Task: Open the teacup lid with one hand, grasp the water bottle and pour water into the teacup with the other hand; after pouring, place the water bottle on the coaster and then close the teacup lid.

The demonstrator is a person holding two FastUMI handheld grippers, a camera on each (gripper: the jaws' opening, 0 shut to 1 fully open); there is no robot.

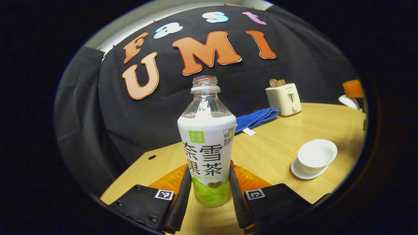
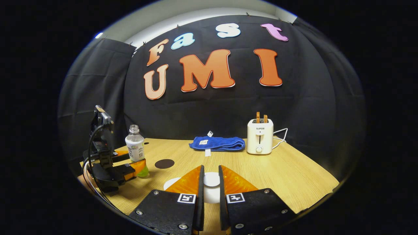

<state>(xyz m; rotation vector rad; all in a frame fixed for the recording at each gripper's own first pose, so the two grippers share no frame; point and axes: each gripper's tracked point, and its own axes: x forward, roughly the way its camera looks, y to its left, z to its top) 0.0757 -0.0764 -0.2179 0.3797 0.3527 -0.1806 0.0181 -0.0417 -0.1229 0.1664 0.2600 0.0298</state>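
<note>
Right, left gripper view: left claw (image 1: 209, 169) is narrowed round the bottle (image 1: 207, 143), one finger against each side low on the label, so it's gripping it. Bottle is upright, cap off, w/ its base on the table (image 1: 274, 147) btwn the fingers. Fwd and right of the claw sits the cup (image 1: 316, 156), open, no lid on it, on its saucer (image 1: 302, 172). Farther fwd-right, near the wall: blue towel (image 1: 256, 118), then the toaster (image 1: 284, 99) just beyond it. At far right edge an orange bit w/ sth white under it, too cropped to tell what.

Right gripper view: right claw (image 2: 211, 168) is narrow, w/ a white round piece filling the gap btwn the fingers; reads as the lid (image 2: 211, 179), held. More white shows below and left of the fingers, can't tell if cup or saucer. Fwd-left of the claw is the dark round coaster (image 2: 164, 163), bare. Farther left, left claw (image 2: 130, 161) around the bottle (image 2: 135, 147), which stands upright beside the coaster, not on it. Straight ahead lies the towel (image 2: 217, 143), w/ the toaster (image 2: 259, 140) fwd-right, touching or nearly touching the towel's end.
</note>
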